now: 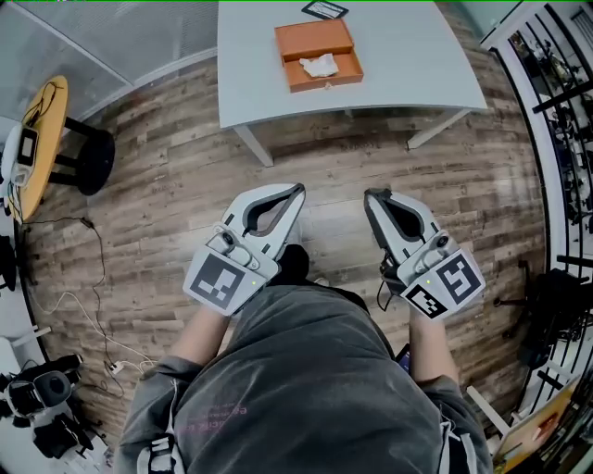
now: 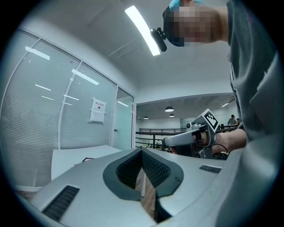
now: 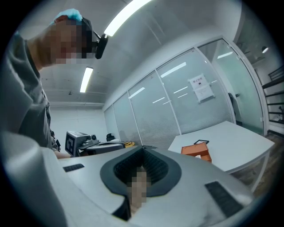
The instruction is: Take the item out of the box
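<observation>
An open orange box lies on the grey table at the far end of the head view, its lid folded back. A crumpled white item rests inside it. Both grippers hang well short of the table, over the wooden floor near the person's body. My left gripper has its jaws closed tip to tip with nothing between them. My right gripper is likewise shut and empty. The right gripper view shows the box far off beyond its closed jaws. The left gripper view shows closed jaws and the right gripper.
A black-framed card lies on the table behind the box. A round yellow-topped stool with devices stands at the left, and cables trail on the floor. Black railings run along the right. Glass partitions stand behind the table.
</observation>
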`<action>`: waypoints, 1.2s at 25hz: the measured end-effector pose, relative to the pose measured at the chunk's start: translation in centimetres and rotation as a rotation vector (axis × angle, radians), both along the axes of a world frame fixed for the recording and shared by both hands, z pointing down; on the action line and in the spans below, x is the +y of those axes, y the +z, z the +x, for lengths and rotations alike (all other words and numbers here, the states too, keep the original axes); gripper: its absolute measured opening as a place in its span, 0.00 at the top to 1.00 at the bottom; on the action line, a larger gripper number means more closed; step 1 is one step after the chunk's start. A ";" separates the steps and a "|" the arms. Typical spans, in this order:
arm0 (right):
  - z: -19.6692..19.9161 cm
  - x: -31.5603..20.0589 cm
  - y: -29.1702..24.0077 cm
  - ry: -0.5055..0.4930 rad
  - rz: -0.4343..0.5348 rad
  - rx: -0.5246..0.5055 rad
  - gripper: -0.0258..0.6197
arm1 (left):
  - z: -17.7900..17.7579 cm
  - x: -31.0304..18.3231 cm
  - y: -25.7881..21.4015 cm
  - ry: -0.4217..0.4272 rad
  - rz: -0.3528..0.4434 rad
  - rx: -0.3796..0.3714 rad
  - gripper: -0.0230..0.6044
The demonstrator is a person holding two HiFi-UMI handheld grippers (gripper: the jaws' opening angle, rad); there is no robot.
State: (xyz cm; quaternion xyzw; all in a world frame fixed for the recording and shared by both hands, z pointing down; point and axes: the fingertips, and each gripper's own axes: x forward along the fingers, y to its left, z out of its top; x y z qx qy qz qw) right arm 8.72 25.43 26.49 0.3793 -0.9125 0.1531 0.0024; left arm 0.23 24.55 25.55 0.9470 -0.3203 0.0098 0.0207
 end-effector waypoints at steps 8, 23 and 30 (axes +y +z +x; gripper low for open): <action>-2.2 -6.7 0.0 0.036 -0.009 0.017 0.95 | -2.4 -7.0 0.0 0.028 -0.011 0.008 0.95; -7.0 -14.7 -0.1 0.059 -0.020 0.076 0.95 | -6.7 -15.6 0.3 0.059 -0.019 0.050 0.95; -7.6 -16.4 0.1 0.061 -0.026 0.086 0.95 | -7.4 -17.2 0.5 0.058 -0.024 0.059 0.95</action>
